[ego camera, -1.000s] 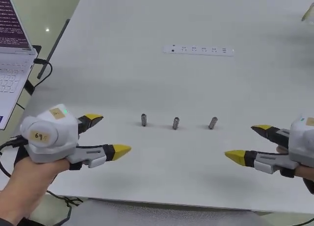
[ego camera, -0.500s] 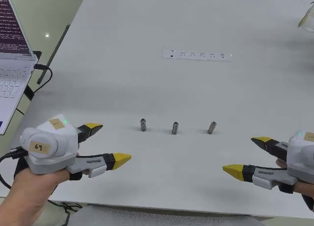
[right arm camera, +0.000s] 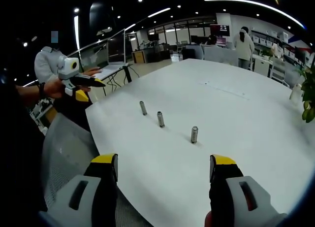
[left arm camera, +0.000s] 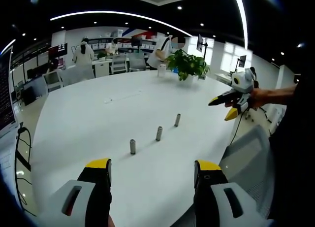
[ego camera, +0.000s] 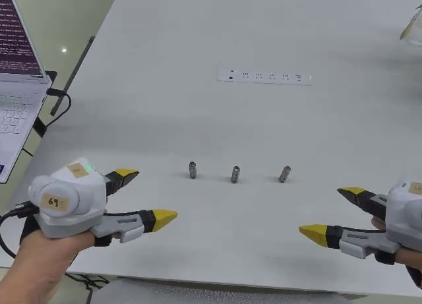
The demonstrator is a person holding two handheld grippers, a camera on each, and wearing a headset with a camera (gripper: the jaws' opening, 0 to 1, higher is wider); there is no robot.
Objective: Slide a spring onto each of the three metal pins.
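Note:
Three short metal pins stand in a row on the white table, each with a spring coiled round it: the left pin [ego camera: 192,170], the middle pin [ego camera: 235,174] and the right pin [ego camera: 285,173]. The same row appears as pins [left arm camera: 132,146], [left arm camera: 159,133], [left arm camera: 177,120] and as pins [right arm camera: 142,108], [right arm camera: 160,119], [right arm camera: 194,134]. My left gripper [ego camera: 147,196] is open and empty, well left of the row, near the table's front edge. My right gripper [ego camera: 328,213] is open and empty, to the right of the row. In the gripper views each one's fingertips [left arm camera: 100,164] [right arm camera: 105,159] hold nothing.
A white power strip [ego camera: 264,76] lies farther back on the table. A laptop [ego camera: 14,60] stands off the left edge with a black cable [ego camera: 56,99] beside it. A potted plant [left arm camera: 187,64] sits at the far end. People stand in the background.
The head camera has tilted a little, so the table sits slightly lower in the picture. Both grippers stay open, about where they were. The pins have not moved.

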